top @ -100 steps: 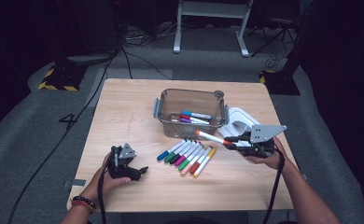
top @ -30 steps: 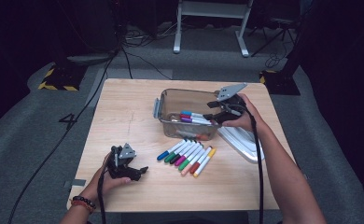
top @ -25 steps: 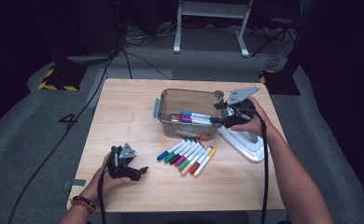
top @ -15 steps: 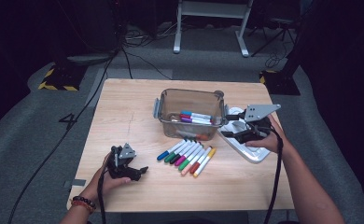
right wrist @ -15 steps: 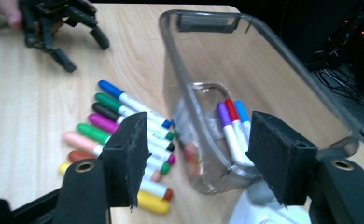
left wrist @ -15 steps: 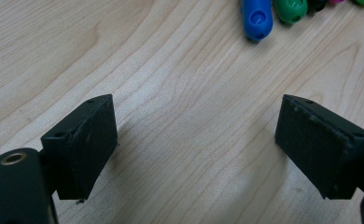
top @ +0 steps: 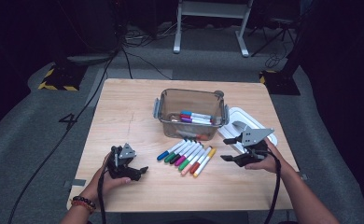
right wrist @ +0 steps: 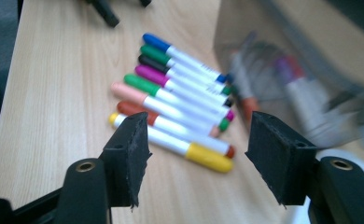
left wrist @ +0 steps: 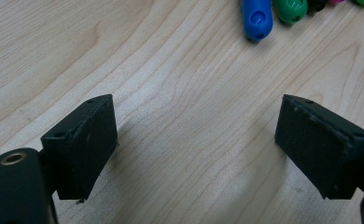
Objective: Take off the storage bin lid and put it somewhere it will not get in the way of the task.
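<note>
High view. Right gripper point(top: 227, 149) low over the table point(top: 124, 112), jaws apart and just opened a little wider, nothing between them. Row of markers point(top: 187, 157) just ahead of its tips, lying side by side, so easy to take one at a time from the near end. Clear container point(top: 157, 108) beyond the row, a few markers already inside; white lid point(top: 236, 115) behind the gripper, set aside to keep the mouth free. Left gripper point(top: 140, 171) resting on the wood, well short of the row, likely parked.

Left gripper view. Jaws spread, bare wood between. Blue cap point(left wrist: 257, 18) far ahead of the tips, out of reach.

Right gripper view. Jaws wide, empty. Yellow marker point(right wrist: 208, 158) nearest, crossing the gap just ahead: probable next pick. Container blurred, ahead to one side.
</note>
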Tool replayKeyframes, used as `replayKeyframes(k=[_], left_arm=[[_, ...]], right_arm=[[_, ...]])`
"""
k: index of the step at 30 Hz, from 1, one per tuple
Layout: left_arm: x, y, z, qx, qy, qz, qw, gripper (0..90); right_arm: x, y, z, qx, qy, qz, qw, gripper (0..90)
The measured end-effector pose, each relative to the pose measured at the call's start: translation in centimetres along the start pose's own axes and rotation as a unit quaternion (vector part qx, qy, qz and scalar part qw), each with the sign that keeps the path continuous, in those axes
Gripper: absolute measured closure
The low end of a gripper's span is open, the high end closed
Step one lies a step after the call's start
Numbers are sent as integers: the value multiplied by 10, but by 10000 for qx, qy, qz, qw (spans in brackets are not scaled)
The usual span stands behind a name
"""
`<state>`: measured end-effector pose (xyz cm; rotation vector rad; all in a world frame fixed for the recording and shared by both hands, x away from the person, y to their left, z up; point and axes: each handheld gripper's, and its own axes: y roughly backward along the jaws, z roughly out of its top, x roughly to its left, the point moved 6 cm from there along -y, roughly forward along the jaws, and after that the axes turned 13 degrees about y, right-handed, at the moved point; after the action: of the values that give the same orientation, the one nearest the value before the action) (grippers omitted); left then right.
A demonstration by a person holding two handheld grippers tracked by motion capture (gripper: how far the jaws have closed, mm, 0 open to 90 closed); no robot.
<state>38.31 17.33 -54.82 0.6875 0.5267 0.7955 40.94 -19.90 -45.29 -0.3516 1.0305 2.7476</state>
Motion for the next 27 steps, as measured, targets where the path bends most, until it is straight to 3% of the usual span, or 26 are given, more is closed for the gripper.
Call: replayKeyframes(k=[6, 10, 22, 27], left_arm=[[0, 0, 0, 0, 0, 1, 10000, 133], [0, 0, 0, -1, 14, -3, 10000, 133], [0, 0, 0, -1, -1, 1, 10000, 133], [0, 0, 0, 0, -2, 3, 10000, 133]], right_arm=[[11, -35, -16, 236, -19, 417, 9988, 394], [10, -52, -21, 325, 39, 487, 9983, 389], [2, -71, -23, 319, 118, 574, 9978, 388], [5, -78, -27, 475, 134, 692, 9964, 389]])
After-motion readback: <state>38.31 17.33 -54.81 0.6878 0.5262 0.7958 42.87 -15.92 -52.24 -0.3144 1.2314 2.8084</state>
